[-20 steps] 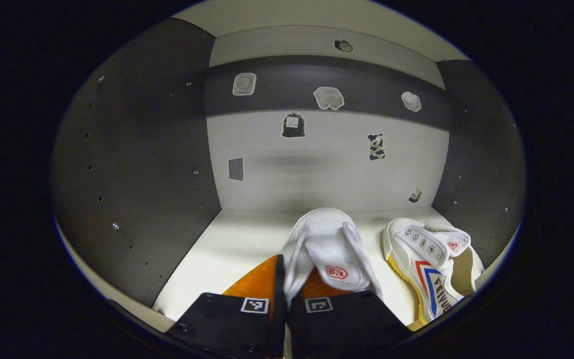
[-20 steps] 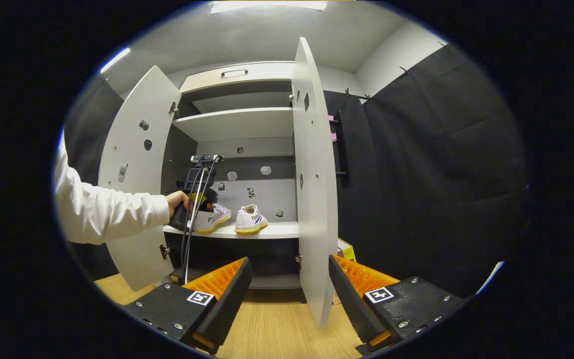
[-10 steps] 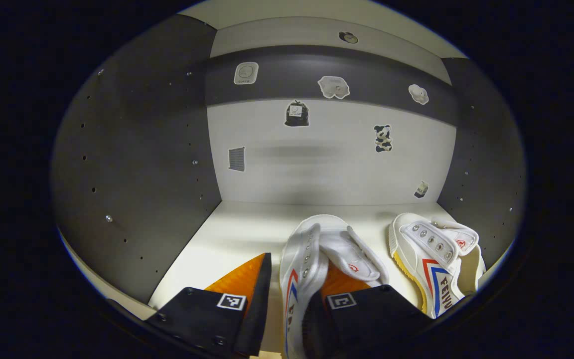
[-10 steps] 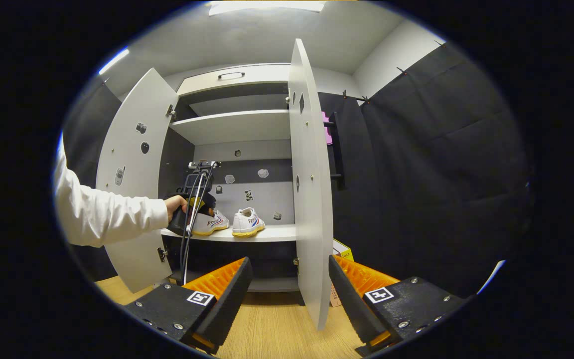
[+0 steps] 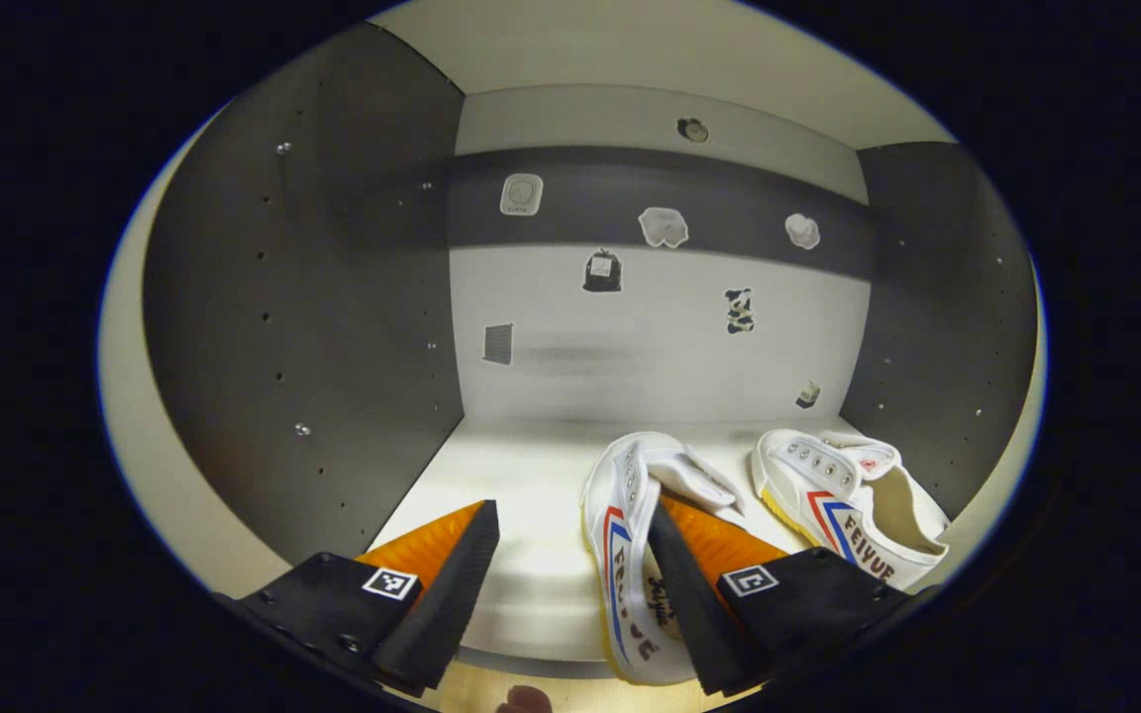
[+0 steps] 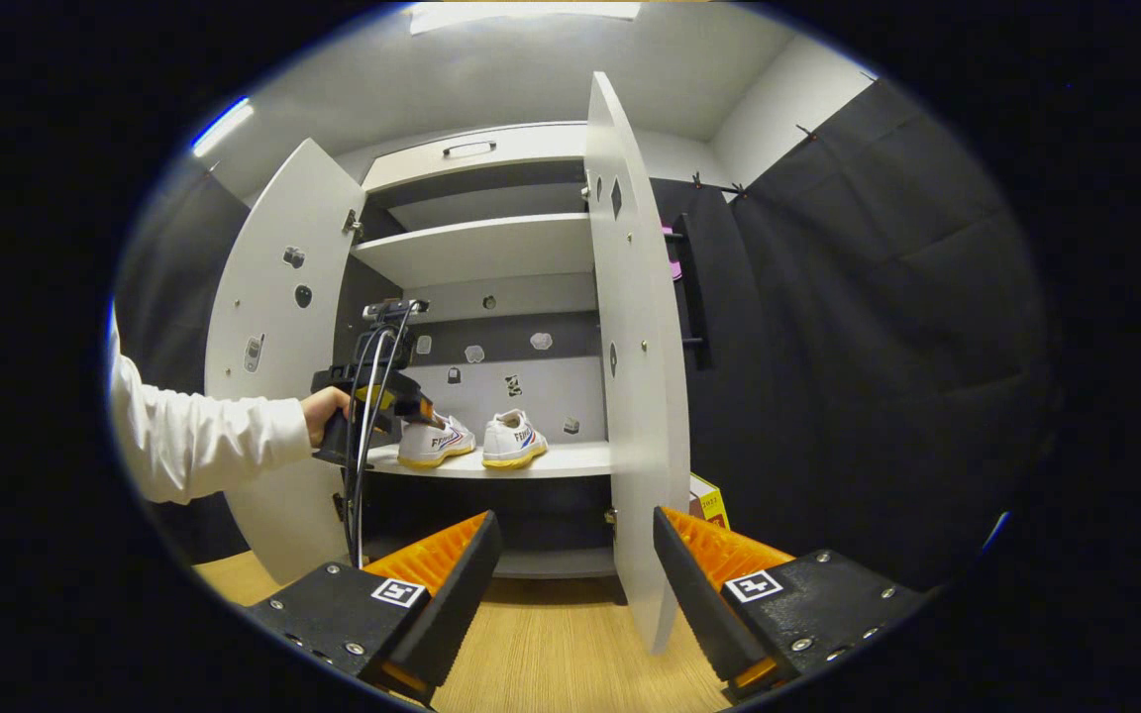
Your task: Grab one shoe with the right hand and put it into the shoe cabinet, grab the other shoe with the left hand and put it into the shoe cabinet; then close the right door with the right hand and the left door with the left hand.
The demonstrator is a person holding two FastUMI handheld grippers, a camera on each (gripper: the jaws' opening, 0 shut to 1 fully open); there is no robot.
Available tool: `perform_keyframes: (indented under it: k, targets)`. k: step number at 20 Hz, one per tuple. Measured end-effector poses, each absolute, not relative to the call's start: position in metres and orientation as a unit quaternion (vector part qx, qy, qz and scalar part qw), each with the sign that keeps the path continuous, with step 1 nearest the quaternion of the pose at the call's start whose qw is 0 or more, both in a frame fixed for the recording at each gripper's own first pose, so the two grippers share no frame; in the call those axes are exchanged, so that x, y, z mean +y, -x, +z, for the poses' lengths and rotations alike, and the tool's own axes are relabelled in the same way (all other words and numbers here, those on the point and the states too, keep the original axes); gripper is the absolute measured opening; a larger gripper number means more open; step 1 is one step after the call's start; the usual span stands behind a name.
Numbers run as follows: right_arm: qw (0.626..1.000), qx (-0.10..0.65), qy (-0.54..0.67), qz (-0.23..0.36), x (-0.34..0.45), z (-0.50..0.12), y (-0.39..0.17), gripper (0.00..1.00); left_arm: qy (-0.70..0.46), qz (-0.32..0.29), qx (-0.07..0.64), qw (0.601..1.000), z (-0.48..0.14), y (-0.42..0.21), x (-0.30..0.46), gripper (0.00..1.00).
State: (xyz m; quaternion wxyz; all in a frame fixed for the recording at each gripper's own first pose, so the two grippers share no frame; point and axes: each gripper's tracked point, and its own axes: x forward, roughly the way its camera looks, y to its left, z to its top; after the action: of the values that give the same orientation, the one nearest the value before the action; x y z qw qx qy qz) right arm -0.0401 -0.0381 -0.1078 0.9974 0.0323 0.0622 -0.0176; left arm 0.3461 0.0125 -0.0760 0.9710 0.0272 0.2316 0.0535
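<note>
Shoe cabinet [image 6: 476, 248]: both doors open. Right door [image 6: 635, 376] edge-on, left door [image 6: 268, 327] swung wide. Two shoes side by side on middle shelf [image 6: 570, 458]: left shoe [image 5: 630, 555], right shoe [image 5: 848, 505]. Left gripper [image 5: 570, 584] jaws wide, empty, at left shoe's heel. Right gripper [image 6: 570, 584] jaws wide, empty, well back from cabinet.

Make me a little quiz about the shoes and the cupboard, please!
1. True or false: both shoes sit on the same shelf.
2. Which door stands nearer the right tool? A the left door, B the right door.
3. Fill in: the left tool is ____, with the near shoe free.

Key: 1 true, the far shoe beside it. 2 B. 3 open.
</note>
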Motion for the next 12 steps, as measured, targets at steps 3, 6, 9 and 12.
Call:
perform_keyframes:
  k: [3,6,9,12]
  targets:
    - [0.997,0.064,-0.038,0.000,-0.028,-0.107,0.035,0.94,-0.045,0.028,0.161,0.986,-0.027,-0.320,-0.002,0.95]
    - [0.997,0.061,-0.036,0.013,-0.022,-0.103,0.029,0.94,-0.033,0.003,0.116,0.993,0.013,-0.278,-0.019,0.95]
    - [0.997,0.058,-0.036,0.025,-0.015,-0.100,0.027,0.94,-0.019,-0.010,0.089,0.996,0.035,-0.233,-0.024,0.95]
    - [0.997,0.058,-0.036,0.036,-0.009,-0.098,0.026,0.94,-0.021,-0.013,0.066,0.997,0.045,-0.185,-0.024,0.95]
